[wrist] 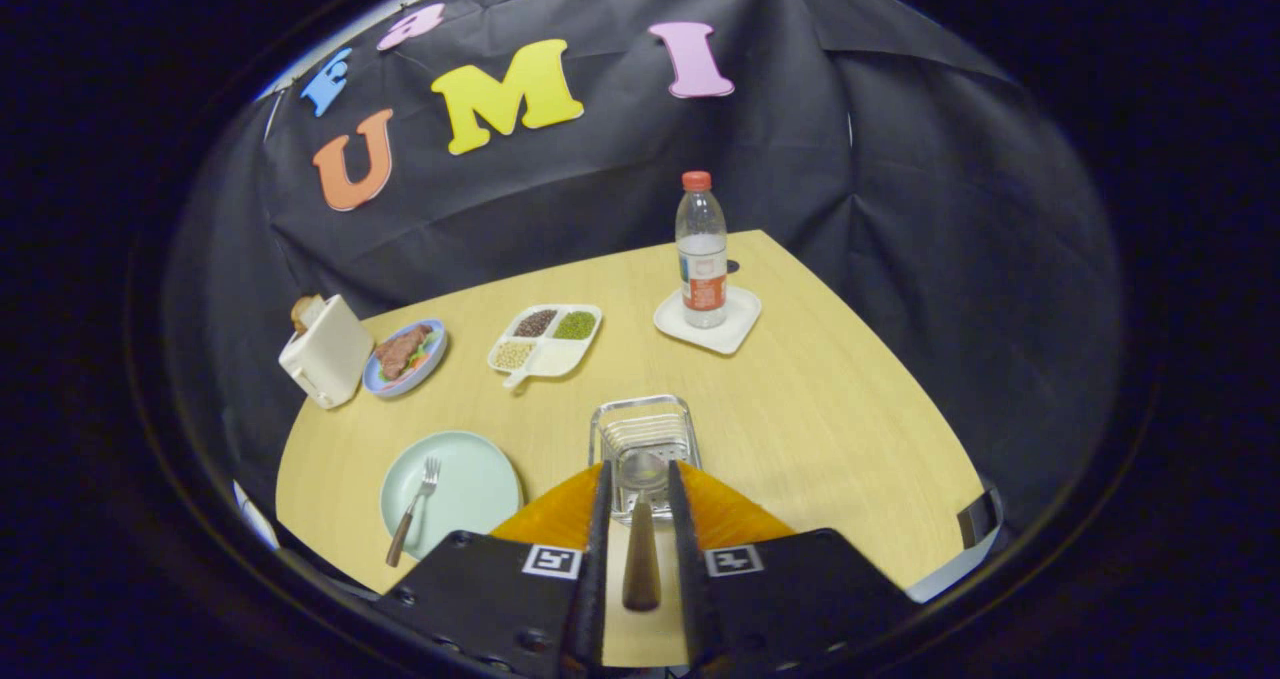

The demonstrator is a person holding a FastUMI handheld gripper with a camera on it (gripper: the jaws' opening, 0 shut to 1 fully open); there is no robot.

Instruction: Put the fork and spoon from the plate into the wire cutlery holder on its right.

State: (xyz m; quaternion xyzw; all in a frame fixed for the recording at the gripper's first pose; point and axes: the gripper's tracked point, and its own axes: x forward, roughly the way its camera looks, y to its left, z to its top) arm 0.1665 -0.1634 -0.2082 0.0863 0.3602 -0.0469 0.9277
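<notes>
My gripper (639, 471) is shut on the spoon (641, 559). The spoon's bowl sits between the fingertips and its brown handle points back toward me between the two fingers. The fingertips and the bowl hang over the near side of the wire cutlery holder (640, 404), which stands on the wooden table just ahead. To the left of the holder is a pale green plate (480, 489). A fork (414, 511) with a brown handle lies on the plate's left half, tines pointing away from me.
Beyond the holder stand a white divided dish of beans (545, 339) and a water bottle (702, 254) on a white coaster. At the back left are a white toaster (325, 351) and a blue plate of food (405, 357). The table's right edge runs close by.
</notes>
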